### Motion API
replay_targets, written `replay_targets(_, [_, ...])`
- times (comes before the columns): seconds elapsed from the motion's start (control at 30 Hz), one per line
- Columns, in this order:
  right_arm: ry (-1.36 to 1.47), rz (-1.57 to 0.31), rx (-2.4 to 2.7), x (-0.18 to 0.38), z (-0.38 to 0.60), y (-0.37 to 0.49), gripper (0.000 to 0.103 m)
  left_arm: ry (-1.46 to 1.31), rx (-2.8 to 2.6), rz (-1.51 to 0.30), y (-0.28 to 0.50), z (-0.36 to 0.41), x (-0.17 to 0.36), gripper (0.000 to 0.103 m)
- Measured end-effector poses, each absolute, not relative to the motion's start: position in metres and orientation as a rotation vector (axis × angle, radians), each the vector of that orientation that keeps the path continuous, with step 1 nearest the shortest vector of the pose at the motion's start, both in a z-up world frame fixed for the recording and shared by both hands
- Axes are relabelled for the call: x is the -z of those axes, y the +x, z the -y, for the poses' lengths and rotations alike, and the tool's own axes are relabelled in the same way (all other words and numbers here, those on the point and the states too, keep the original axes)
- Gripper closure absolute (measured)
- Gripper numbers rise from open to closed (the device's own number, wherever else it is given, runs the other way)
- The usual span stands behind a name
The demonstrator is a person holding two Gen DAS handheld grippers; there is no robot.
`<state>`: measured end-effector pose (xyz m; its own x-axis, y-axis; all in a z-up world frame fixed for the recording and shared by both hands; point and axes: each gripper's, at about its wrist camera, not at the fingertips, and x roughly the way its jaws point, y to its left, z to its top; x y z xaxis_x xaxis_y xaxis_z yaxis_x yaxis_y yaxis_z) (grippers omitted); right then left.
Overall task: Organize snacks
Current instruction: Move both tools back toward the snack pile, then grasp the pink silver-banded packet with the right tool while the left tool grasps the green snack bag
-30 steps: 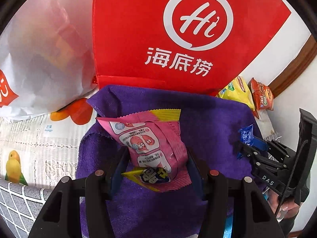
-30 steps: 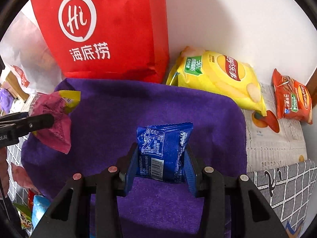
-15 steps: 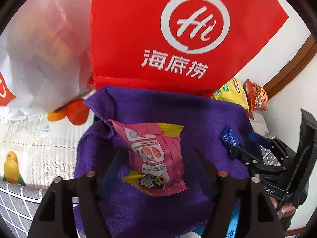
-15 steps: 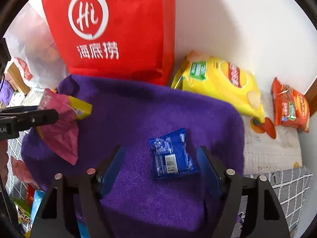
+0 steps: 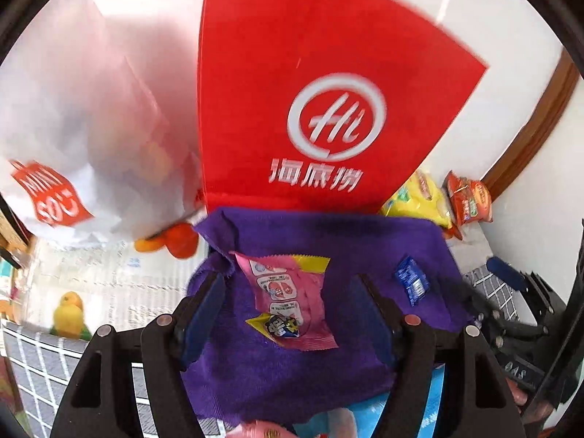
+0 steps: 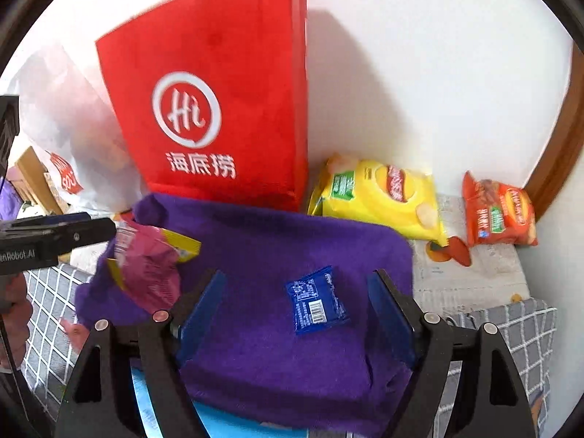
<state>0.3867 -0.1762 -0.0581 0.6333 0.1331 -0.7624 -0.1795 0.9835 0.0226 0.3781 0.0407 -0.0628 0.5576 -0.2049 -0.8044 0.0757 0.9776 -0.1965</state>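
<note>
Both tongs (left, right) have just spread, releasing pink packet and blue packet.

The purple towel is matt, napped cloth. The pink packet and blue packet are glossy crinkled film. The red bag behind looks smooth matt paper; the chip bag is shiny.

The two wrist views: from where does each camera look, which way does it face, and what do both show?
Left wrist: on the left hand-held gripper, facing down over its open fingers at the pink snack packet.
Right wrist: on the right hand-held gripper, open above the small blue foil packet; a hand shows.
Shared: purple towel, red paper bag.
</note>
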Motion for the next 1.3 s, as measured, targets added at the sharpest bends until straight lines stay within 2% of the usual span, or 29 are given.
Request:
replay_targets(0.27, [-0.001,-0.783,-0.199,0.019,0.177,0.313,0.023,-0.136,0.204,-0.909,0.324,-0.04,0.014,0.033])
replay_targets(0.43, [0.03,-0.777,-0.223,0.015,0.181,0.273,0.023,-0.137,0.19,-0.899,0.292,-0.043,0.01,0.033])
replay_targets(0.83, [-0.012,-0.868,-0.274,0.063,0.175,0.204,0.022,-0.179,0.122,-0.964,0.239,-0.063,0.038,0.03])
replay_targets(1.3, [-0.182,-0.912,-0.365,0.117,0.138,0.181,0.019,-0.195,0.105,-0.952,0.201,-0.078,0.045,0.029])
